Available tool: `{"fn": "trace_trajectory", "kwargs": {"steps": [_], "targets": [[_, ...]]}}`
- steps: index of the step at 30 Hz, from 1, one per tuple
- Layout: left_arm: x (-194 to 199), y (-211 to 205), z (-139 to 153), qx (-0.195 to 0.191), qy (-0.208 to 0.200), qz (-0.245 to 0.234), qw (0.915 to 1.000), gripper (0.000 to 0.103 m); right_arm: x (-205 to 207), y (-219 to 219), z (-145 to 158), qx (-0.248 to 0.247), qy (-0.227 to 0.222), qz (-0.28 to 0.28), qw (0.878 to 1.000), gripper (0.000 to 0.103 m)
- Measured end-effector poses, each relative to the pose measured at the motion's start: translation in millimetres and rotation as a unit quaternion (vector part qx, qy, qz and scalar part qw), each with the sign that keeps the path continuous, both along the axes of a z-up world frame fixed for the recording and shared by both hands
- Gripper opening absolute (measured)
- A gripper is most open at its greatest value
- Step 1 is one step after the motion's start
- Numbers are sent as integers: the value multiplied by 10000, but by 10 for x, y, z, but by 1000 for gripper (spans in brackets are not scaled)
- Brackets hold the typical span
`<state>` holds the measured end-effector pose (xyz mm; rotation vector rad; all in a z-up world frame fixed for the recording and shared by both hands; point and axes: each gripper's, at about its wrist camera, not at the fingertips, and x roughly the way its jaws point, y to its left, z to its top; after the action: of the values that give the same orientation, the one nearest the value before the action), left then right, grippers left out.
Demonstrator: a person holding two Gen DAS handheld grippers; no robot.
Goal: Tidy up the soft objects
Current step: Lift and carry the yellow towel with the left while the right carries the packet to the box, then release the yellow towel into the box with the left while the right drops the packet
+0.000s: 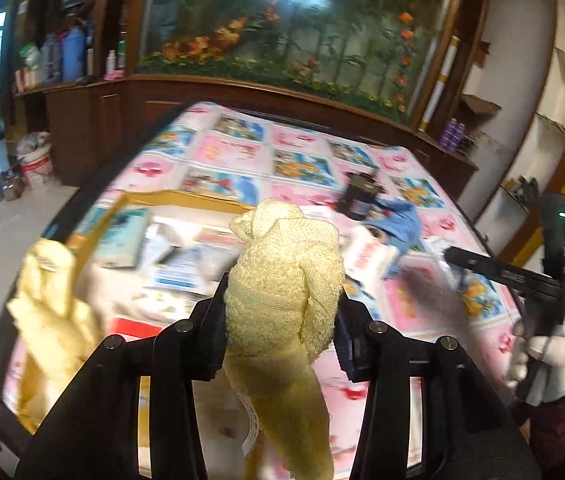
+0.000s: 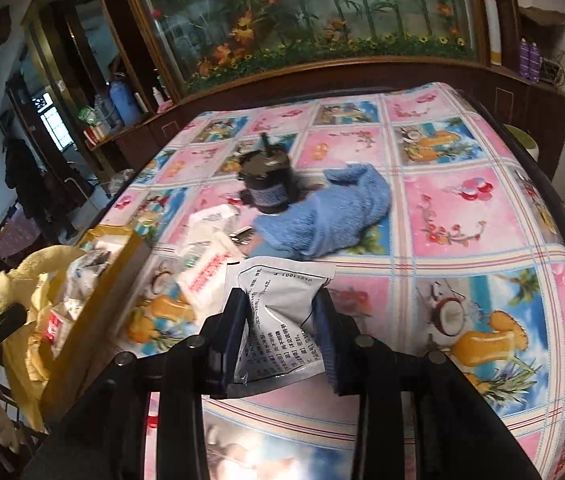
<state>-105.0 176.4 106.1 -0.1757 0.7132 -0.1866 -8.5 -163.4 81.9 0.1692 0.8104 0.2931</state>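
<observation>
My left gripper (image 1: 280, 300) is shut on a yellow knitted cloth (image 1: 282, 280) and holds it above the table; the cloth hangs down between the fingers, and its far end (image 1: 48, 300) drapes at the left by a cardboard box (image 1: 186, 199). My right gripper (image 2: 280, 324) is shut on a grey printed packet (image 2: 282, 320) and holds it over the table. The right gripper also shows in the left wrist view (image 1: 466, 262), held by a white-gloved hand. A blue towel (image 2: 322, 216) lies crumpled mid-table. The yellow cloth shows at the left of the right wrist view (image 2: 22, 280).
The box (image 2: 98, 280) holds several packets and small boxes. White packets (image 2: 210, 264) lie beside it. A dark jar (image 2: 266, 184) stands by the blue towel. The table has a pink and blue cartoon cloth (image 2: 462, 208). A wooden cabinet with a flower picture (image 2: 302, 12) stands behind.
</observation>
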Motion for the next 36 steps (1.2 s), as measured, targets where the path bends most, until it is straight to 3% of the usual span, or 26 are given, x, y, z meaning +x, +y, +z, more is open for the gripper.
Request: {"fn": "trace_trajectory", "kwargs": {"steps": [7,17,25,36], "targets": [[346,632,-57,8,188,627,9979,43,22,798,225,331,-20,953,9949,34],[931,1169,-426,-239,805,1090,9905,44,130,1985,47,186,308,1901,9811,34],[980,1207,-657,-314,1154,1086,9869,44,525,2480,-101,-321,302,1820,9823,34],[794,1116,-549,-204,945,965,9906,50,999,2779,-337,-600,628,1753,9807,37]]}}
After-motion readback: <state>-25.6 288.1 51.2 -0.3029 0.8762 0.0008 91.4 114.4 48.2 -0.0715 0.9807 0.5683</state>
